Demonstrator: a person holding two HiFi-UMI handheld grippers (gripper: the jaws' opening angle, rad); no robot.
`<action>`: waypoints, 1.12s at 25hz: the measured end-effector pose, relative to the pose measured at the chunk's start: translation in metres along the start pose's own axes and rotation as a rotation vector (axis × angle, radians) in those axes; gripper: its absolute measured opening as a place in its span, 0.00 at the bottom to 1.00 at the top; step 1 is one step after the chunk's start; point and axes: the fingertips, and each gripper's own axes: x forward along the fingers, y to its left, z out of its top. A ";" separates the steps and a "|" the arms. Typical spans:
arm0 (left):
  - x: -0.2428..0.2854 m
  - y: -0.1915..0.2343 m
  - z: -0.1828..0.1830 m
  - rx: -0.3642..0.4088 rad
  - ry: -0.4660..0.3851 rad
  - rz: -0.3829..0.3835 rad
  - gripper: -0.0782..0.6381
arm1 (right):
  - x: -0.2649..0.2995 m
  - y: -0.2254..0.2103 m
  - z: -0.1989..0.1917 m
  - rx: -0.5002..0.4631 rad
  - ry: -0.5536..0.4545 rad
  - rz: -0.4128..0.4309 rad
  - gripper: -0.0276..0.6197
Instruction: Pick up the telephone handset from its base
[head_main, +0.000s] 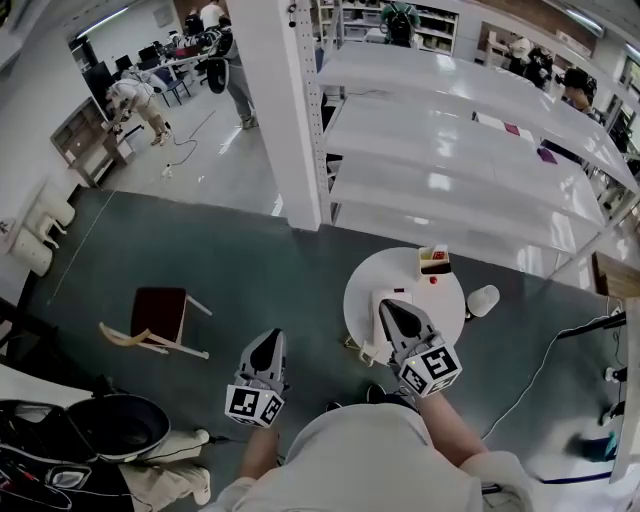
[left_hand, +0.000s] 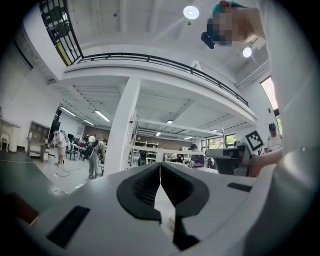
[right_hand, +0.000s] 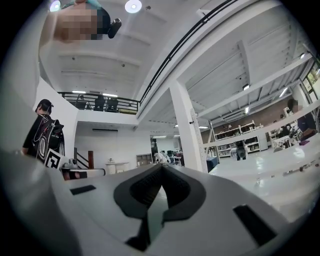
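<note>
A small round white table (head_main: 445, 305) stands on the grey-green floor in the head view. On it lies a white telephone (head_main: 394, 295), partly hidden behind my right gripper (head_main: 386, 304); I cannot make out the handset separately. The right gripper is held level over the table's near edge, with its jaws shut and empty (right_hand: 161, 168). My left gripper (head_main: 268, 338) hovers over the floor to the left of the table, also shut and empty (left_hand: 160, 165). Neither gripper view shows the phone.
A small red-and-white box (head_main: 434, 262) sits at the table's far side. A chair with a dark red seat (head_main: 160, 312) stands to the left. White shelving (head_main: 450, 150) and a white pillar (head_main: 285, 110) rise beyond. A white cylinder (head_main: 483, 300) and a cable (head_main: 540, 370) lie to the right.
</note>
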 end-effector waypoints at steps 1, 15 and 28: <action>0.004 0.001 0.003 0.000 -0.003 0.008 0.14 | 0.004 -0.003 0.001 0.004 0.003 0.006 0.06; 0.042 0.006 0.003 -0.011 -0.006 0.075 0.14 | 0.028 -0.035 -0.005 0.022 0.034 0.061 0.06; 0.045 -0.005 0.001 -0.008 0.000 0.092 0.14 | 0.023 -0.046 -0.007 0.042 0.041 0.074 0.06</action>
